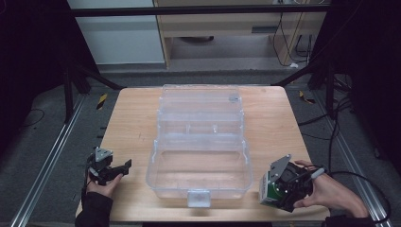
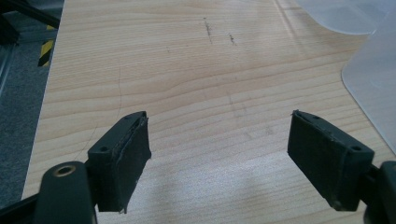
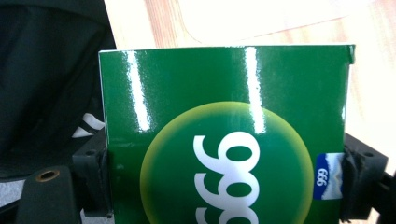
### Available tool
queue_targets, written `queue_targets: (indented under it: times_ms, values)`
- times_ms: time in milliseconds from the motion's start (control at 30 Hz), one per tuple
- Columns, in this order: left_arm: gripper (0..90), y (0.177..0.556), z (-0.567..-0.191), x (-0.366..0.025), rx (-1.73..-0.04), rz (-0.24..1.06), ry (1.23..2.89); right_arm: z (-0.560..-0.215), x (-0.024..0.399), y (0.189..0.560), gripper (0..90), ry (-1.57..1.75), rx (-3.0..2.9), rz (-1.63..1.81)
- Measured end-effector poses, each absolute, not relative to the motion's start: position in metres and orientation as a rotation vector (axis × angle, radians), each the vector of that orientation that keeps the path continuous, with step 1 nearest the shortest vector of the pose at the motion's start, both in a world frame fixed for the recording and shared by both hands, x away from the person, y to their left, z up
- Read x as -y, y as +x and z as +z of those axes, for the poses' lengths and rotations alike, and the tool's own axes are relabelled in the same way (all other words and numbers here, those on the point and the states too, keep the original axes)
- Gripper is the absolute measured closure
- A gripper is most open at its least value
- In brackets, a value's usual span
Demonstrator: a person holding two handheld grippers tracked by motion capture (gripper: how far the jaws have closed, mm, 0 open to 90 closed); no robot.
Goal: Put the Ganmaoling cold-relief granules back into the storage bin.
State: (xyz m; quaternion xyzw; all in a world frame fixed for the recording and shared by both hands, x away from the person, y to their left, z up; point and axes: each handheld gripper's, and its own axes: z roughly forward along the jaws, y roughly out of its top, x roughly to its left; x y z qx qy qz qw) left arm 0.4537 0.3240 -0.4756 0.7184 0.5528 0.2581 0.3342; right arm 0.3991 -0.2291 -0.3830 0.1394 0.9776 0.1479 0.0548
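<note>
Left gripper [image 1: 124,166] rests near the table's [image 1: 132,127] left edge, jaws spread wide, nothing between them. Centre: clear plastic box [image 1: 201,156], lid thrown back on its far side, interior bare. Right gripper [image 1: 267,187], at the near right corner, is clamped on a green carton [image 3: 224,135]. Judgement: pickup done; carrying the carton into the box remains.

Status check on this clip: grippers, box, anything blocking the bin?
Right gripper shut on green box, near table's front right edge. Left gripper open, empty, over bare table. Clear plastic bin open, nothing in the way.
</note>
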Motion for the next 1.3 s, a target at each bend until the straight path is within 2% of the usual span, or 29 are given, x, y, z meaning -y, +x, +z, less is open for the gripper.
queue_targets:
  times_ms: [667, 1300]
  values:
    - [20.3, 0.454, -0.476, -0.325, -1.445, 0.673, 1.873, -0.319, 0.211, 0.405, 16.0, 0.323, -2.899, 0.474]
    - [20.5, 0.454, -0.475, -0.325, -1.444, 0.672, 1.869, -0.301, 0.169, 0.433, 15.9, 0.253, -2.875, 0.538]
